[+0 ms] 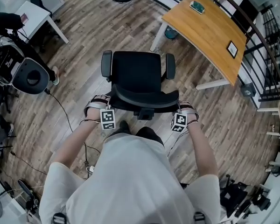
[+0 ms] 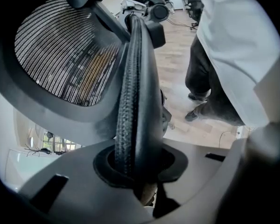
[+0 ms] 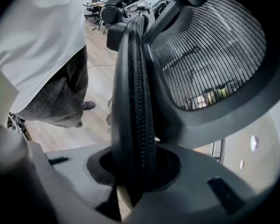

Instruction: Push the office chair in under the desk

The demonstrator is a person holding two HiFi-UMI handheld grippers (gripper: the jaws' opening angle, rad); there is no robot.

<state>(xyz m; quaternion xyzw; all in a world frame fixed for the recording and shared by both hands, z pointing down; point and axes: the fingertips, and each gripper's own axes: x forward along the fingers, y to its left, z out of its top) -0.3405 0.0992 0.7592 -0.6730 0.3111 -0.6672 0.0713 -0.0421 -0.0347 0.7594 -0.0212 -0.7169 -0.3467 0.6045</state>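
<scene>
A black office chair [image 1: 136,76] with a mesh backrest stands on the wood floor, facing away from me toward the wooden desk [image 1: 207,29] at the upper right, about a chair's length short of it. My left gripper [image 1: 110,110] is shut on the backrest's left rim [image 2: 135,101], which runs between its jaws. My right gripper [image 1: 177,113] is shut on the backrest's right rim [image 3: 135,111] in the same way. The mesh [image 2: 67,55] fills the left gripper view's left side, and mesh [image 3: 210,59] fills the right gripper view's right side.
A white side table [image 1: 37,17] and a round grey device [image 1: 31,76] with a cable stand at the left. Black railings [image 1: 270,45] run behind the desk. Equipment lies on the floor at the bottom right [image 1: 242,195]. My legs [image 2: 210,83] are just behind the chair.
</scene>
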